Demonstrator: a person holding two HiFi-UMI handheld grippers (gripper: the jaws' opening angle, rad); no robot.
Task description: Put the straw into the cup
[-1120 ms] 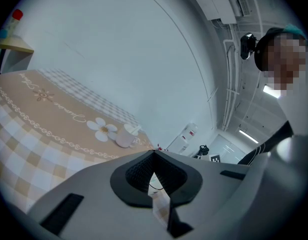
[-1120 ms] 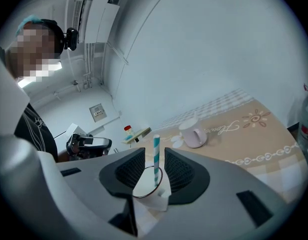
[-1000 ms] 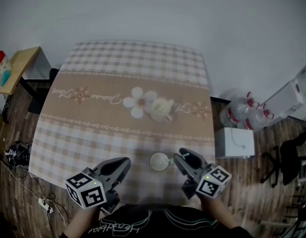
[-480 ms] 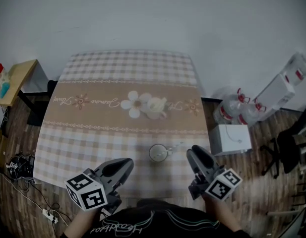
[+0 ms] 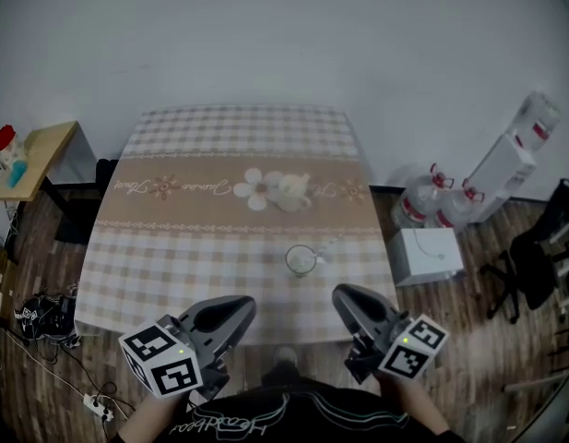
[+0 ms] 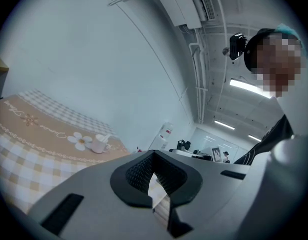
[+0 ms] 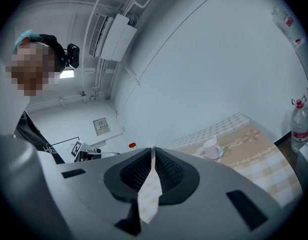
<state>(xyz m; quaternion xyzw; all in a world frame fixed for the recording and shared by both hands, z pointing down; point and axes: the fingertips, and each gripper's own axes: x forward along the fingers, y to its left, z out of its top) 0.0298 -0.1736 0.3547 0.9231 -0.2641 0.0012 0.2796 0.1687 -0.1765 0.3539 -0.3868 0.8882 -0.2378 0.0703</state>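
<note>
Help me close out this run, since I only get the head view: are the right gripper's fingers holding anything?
Observer: No. The right gripper view shows the right gripper empty. Its fingers have just been closing and now stand almost together.
Operator: And the left one?
Observer: The left gripper view shows the left gripper with its fingers nearly together too, nothing between them. Only the beige-and-white checked tablecloth shows through the slit.
</note>
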